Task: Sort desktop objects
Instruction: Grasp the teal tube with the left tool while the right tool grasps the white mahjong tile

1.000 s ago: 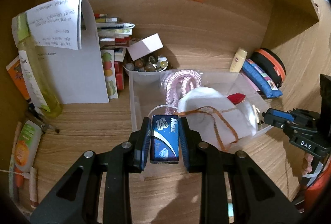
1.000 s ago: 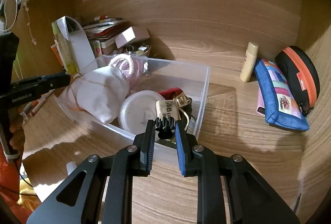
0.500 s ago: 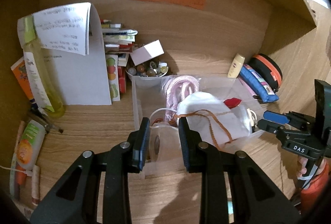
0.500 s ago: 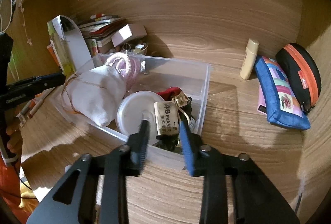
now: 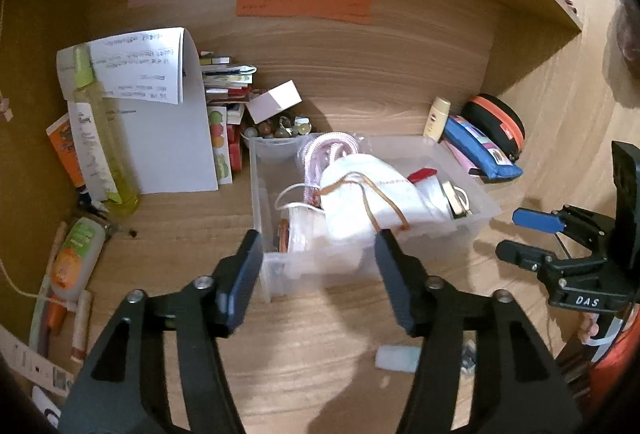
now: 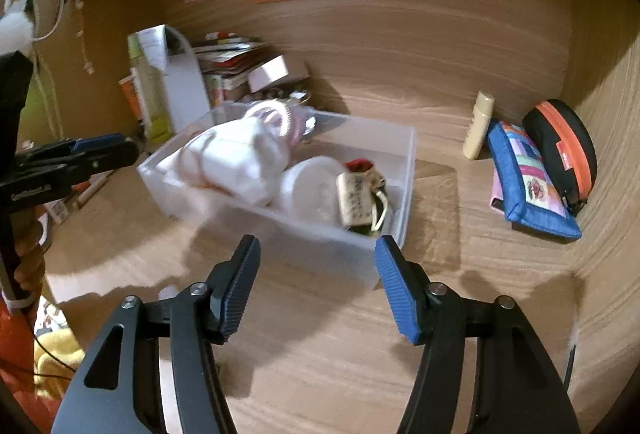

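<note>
both tongs, left (image 5: 318,266) and right (image 6: 318,274), now apart and empty; staple box and clip went into the bin (image 5: 486,207).

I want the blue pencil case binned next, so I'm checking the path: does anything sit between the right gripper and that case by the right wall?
Nothing visible does. The right gripper is open over bare desk, and only wood lies between it and the blue pencil case. The clear bin lies left of that line; the black-and-orange pouch sits behind the case.
</note>
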